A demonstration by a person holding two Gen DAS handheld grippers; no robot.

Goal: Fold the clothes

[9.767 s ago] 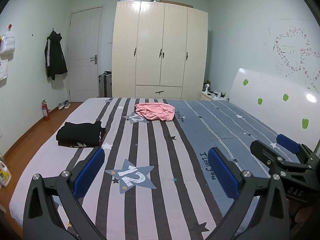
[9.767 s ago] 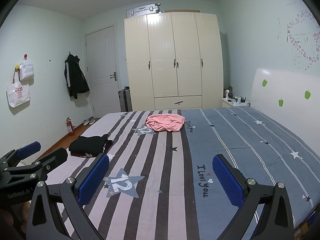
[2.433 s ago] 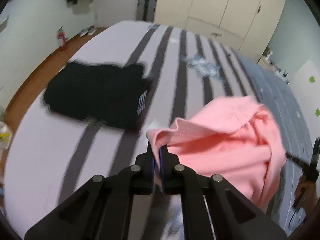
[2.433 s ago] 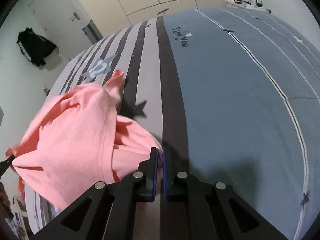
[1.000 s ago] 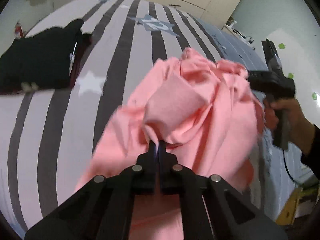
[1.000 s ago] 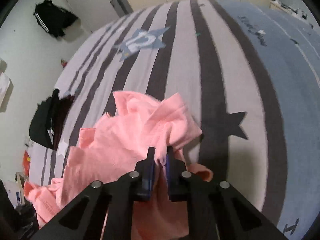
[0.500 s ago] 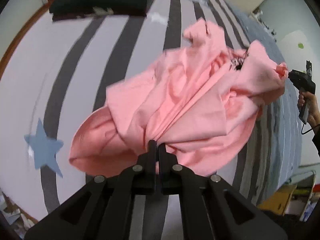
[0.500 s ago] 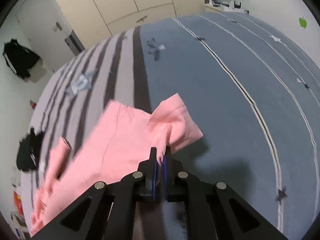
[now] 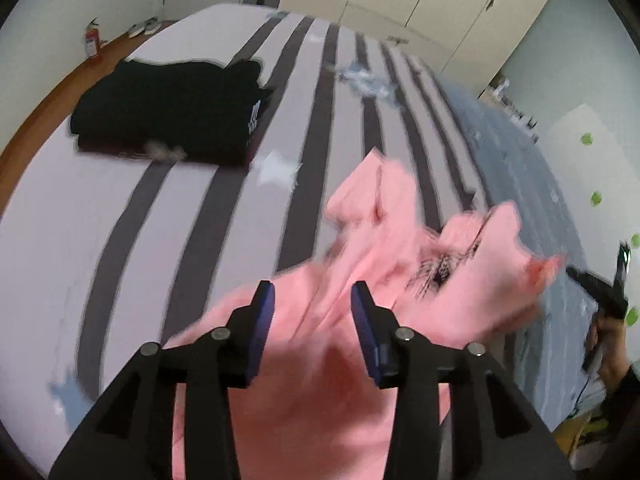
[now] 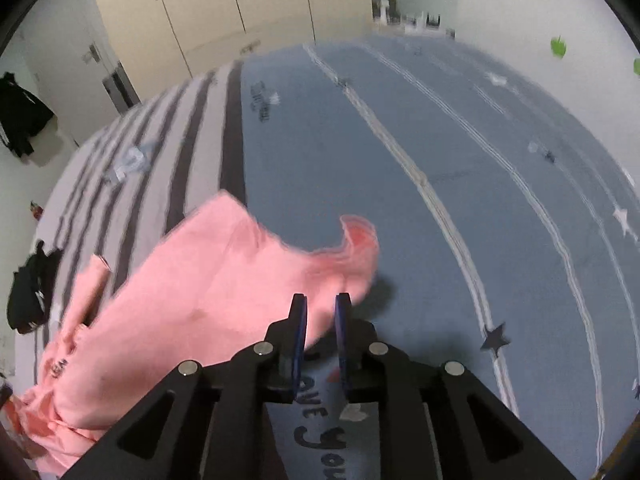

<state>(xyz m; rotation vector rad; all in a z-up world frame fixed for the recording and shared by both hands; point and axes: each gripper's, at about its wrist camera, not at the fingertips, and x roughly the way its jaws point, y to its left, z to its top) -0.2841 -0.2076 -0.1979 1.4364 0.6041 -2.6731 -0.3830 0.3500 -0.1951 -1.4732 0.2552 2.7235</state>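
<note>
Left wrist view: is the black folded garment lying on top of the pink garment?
No, the black folded garment lies apart on the striped bedspread, away from the pink garment.

One pink garment, one folded black garment, one bed.

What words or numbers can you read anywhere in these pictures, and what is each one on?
"ove you", start hidden by the right gripper: dark lettering on the bed sheet.
Second dark lettering further up the blue half of the sheet: too blurred to read.
Small dark print on the pink garment, seen from both wrists: too blurred to read.
White print on the folded black clothes: too blurred to read.
Figures on the blue star patch: blurred, unreadable.
</note>
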